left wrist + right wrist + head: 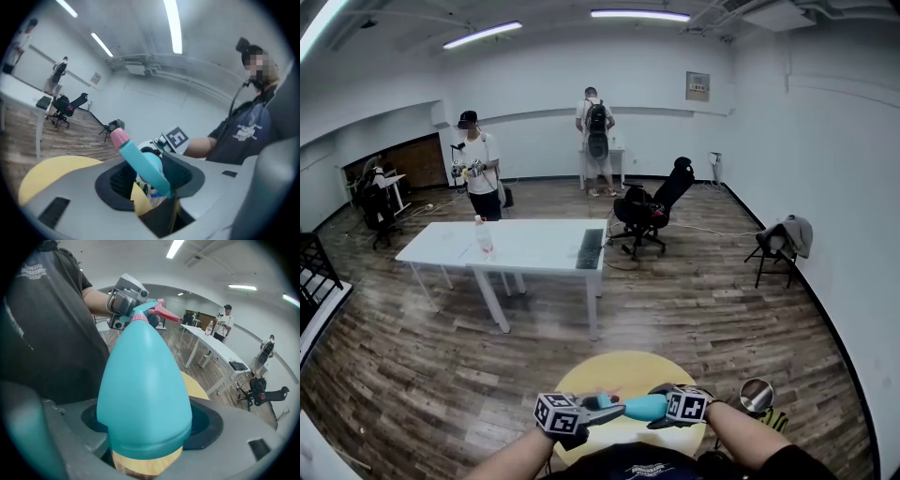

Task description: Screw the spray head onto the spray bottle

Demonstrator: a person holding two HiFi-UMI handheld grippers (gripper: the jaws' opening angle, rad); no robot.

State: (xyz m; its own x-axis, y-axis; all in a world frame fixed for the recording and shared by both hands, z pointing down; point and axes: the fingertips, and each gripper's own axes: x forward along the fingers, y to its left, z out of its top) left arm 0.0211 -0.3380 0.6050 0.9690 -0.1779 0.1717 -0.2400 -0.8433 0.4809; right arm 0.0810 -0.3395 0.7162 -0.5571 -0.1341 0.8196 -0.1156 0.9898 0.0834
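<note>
A teal spray bottle (645, 407) lies nearly level over the round yellow table (619, 370). My right gripper (661, 408) is shut on its wide base, and in the right gripper view the bottle (145, 390) fills the space between both pads. The teal spray head (157, 310), with a pink nozzle, sits at the bottle's neck. My left gripper (605, 405) is around that head. In the left gripper view the spray head (140, 161) slants between the jaws and lies against the right pad. A gap with yellow table showing through separates it from the left pad.
A long white table (516, 246) with a plastic bottle and a keyboard stands in the middle of the room. Beyond it are a black office chair (652, 211), a folding chair with clothes (783, 239) and two people (480, 164). A round shiny object (757, 394) stands right of the yellow table.
</note>
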